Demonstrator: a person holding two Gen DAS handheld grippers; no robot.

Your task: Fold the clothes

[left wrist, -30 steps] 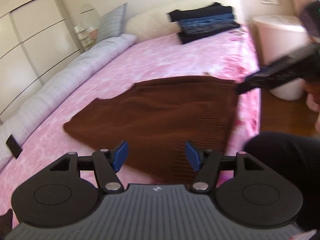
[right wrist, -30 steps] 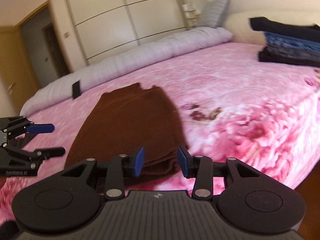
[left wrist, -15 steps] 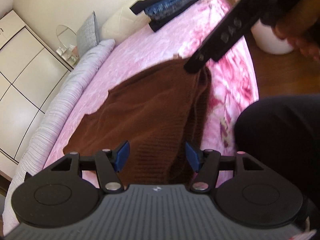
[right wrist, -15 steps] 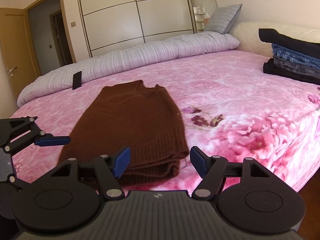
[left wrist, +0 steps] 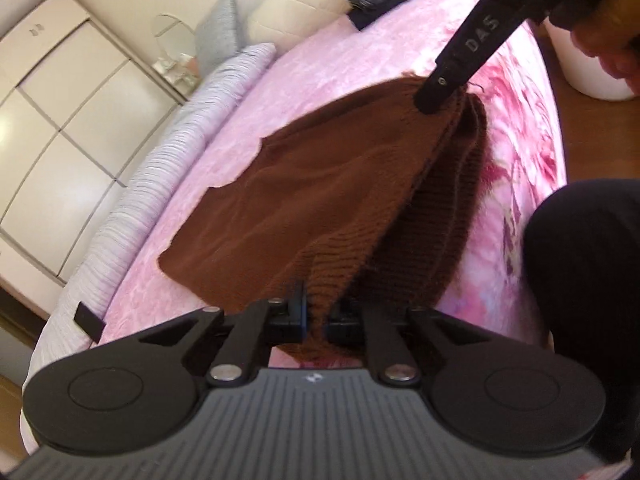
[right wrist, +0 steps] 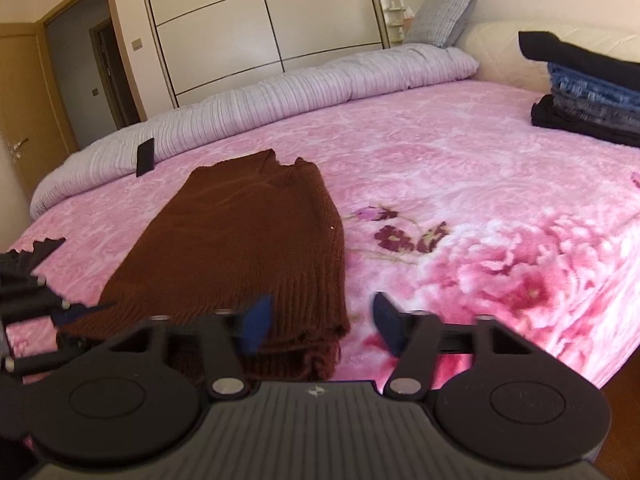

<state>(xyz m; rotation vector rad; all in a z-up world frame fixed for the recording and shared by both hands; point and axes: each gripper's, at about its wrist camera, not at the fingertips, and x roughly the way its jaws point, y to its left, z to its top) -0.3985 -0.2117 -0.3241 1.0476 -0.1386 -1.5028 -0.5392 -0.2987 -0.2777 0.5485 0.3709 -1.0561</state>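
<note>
Fingers of the left gripper (left wrist: 316,316) are squeezing together on the near edge of the brown sweater (left wrist: 320,196), and the soft knit is bunched up between them. The sweater is thick and fuzzy, with ribbed lines along its bottom hem. It lies folded in a long shape on the pink bed cover (right wrist: 460,184), close to the near edge of the bed.

In the right wrist view, the right gripper (right wrist: 320,322) has its blue pads (right wrist: 256,324) apart, and they are closing. The hem corner of the sweater (right wrist: 248,248) sits between them, but the pads do not seem to press it yet. The left gripper shows only as a dark blur at the left side there.

In the left wrist view, one black finger of the right gripper reaches down to the far corner of the hem, and the person's hand (left wrist: 608,52) behind it is cut off by the picture edge. A dark trouser leg (left wrist: 588,272) fills the right side.

The cover is fluffy with big flower shapes. Farther back, a striped pale quilt (right wrist: 280,96) is rolled along the far edge, with a small black flat thing (right wrist: 145,157) leaning on it. A stack of folded dark and blue clothes (right wrist: 584,84) sits at the head end, partly cut off. A grey pillow (right wrist: 444,16) stands beyond, by the white wardrobe doors (right wrist: 260,20).
</note>
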